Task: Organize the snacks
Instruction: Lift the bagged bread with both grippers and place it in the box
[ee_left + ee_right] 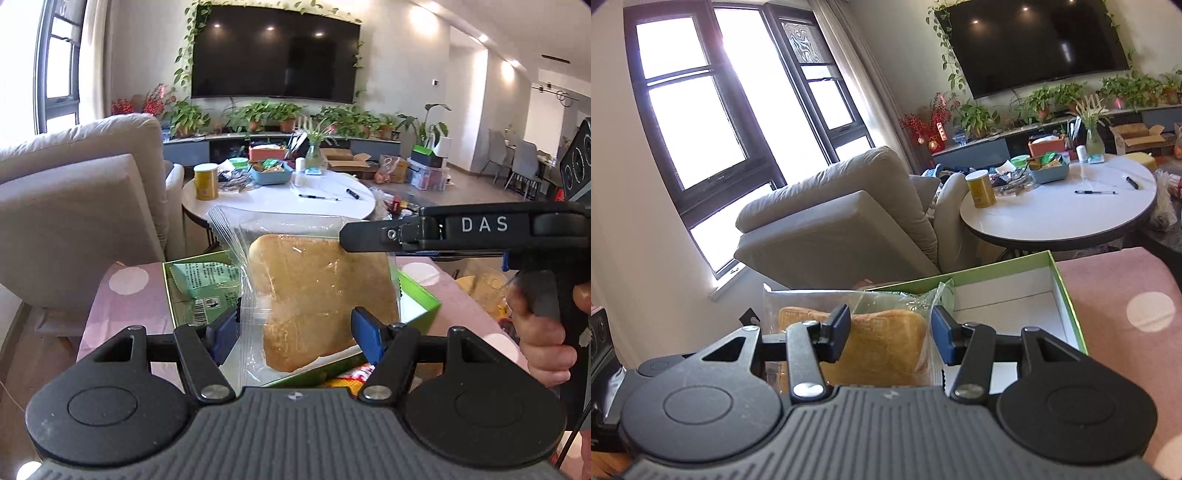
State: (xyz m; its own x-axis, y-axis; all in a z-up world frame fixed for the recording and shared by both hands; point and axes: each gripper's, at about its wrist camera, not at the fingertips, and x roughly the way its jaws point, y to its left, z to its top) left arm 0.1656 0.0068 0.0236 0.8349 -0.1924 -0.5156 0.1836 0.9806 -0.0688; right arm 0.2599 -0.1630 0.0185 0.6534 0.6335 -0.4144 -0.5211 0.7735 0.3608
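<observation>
A slice of toast in a clear packet [317,280] hangs upright over an open green box [421,299] with a white inside. My left gripper [295,332] is shut on the packet's lower part, a blue pad on each side. My right gripper [345,240] comes in from the right and clamps the packet's top edge. In the right wrist view the right gripper [892,328] has the toast packet [882,350] pinched between its pads, with the green box [1067,291] just beyond. A green snack packet [207,284] lies in the box at the left.
The box sits on a pink cloth with white dots [125,306]. A person's hand [546,343] holds the right gripper's handle. A red and yellow wrapper [354,376] lies near the box's front edge. Beyond stand a beige armchair [74,206] and a round white table [325,210] with a yellow can [205,181].
</observation>
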